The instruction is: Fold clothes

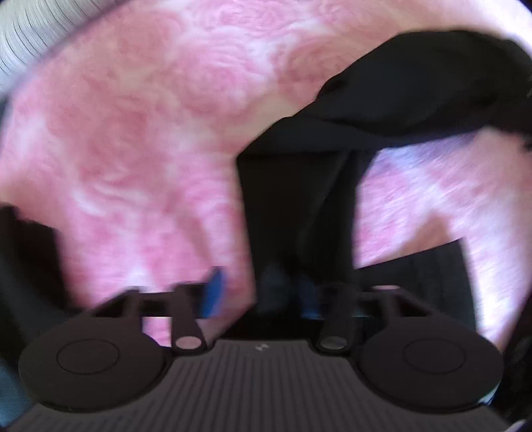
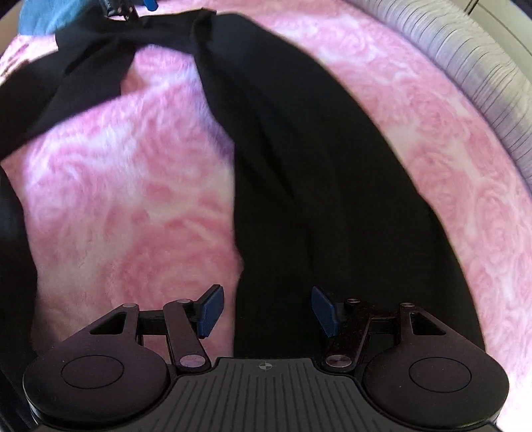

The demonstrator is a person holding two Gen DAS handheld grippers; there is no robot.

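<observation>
- Left wrist view: everything is smeared with blur. My left tongs (image 1: pixel 262 295) look drawn together, with the black garment (image 1: pixel 299 206) running straight into them; one blue pad (image 1: pixel 212 292) shows off to the left, the other is lost in the dark cloth. I read them as clenched on the cloth, though the blur leaves some doubt.
- Same view: the garment trails away from the tongs across the pink rose-patterned blanket (image 1: pixel 133 149), with a bunched fold up toward the far right.
- Right wrist view: much sharper. My right tongs (image 2: pixel 266 309) stand released, their pads (image 2: pixel 209 309) well apart; the long black strip passes between them without either pad pressing it.
- The garment stretches from here to the blanket's far left corner, where the other tongs sit beside a blue cloth (image 2: pixel 43 16). A ribbed grey edge (image 2: pixel 482 83) borders the blanket on the right.
- Risks, as I judge them: the left grip may be shallow and slip under tension; closing the right tongs low could pinch blanket pile with the cloth; an off-centre bite would skew the fold.
</observation>
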